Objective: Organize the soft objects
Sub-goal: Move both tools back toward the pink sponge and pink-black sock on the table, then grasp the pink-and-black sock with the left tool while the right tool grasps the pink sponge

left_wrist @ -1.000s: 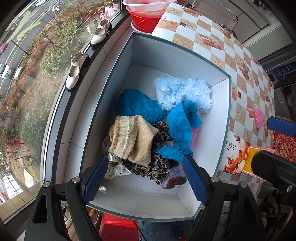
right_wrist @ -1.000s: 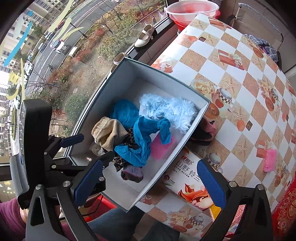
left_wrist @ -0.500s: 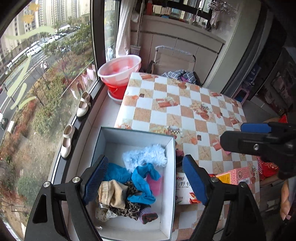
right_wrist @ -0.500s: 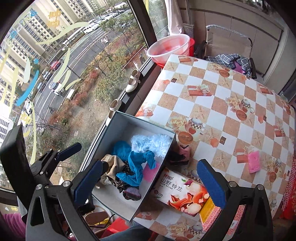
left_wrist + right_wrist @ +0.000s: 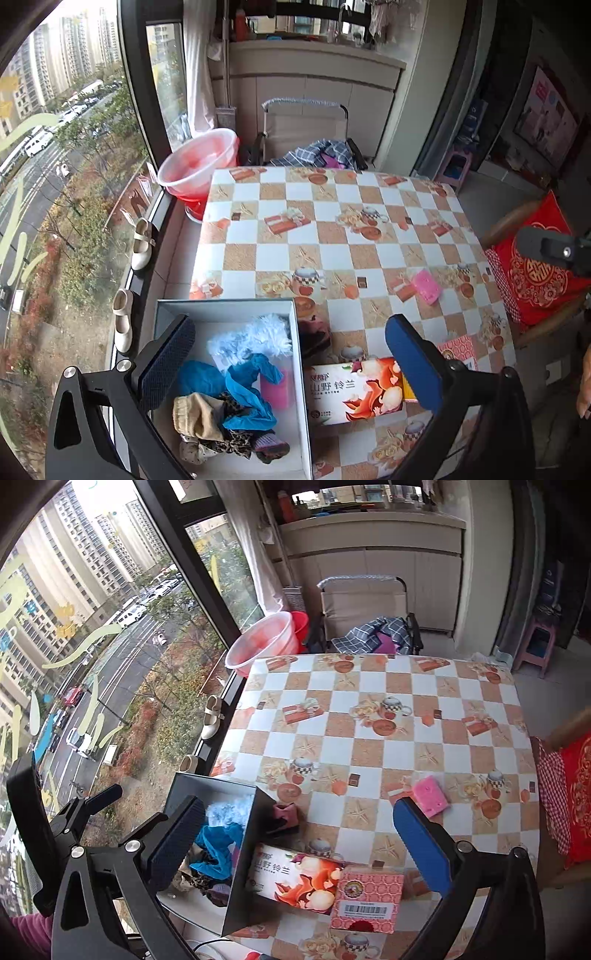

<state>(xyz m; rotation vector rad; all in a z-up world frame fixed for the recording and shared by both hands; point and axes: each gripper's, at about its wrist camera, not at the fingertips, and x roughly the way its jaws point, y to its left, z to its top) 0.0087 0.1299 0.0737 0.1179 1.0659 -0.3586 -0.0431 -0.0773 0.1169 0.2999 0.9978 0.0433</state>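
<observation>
Both sets of fingers stand spread and empty: your left gripper (image 5: 288, 365) has just been opening wider with nothing between its pads, and your right gripper (image 5: 299, 845) is released too, both raised above the box (image 5: 295, 369). Most of the soft things already lie inside that box: fluffy blue piece (image 5: 255, 338), blue cloth (image 5: 243, 387), beige sock (image 5: 197, 413). Left for you, I judge: the dark-and-pink item (image 5: 284, 818) just beside the box's outer wall, and the pink sponge (image 5: 430, 794) well apart from the box on the table (image 5: 369, 738).
</observation>
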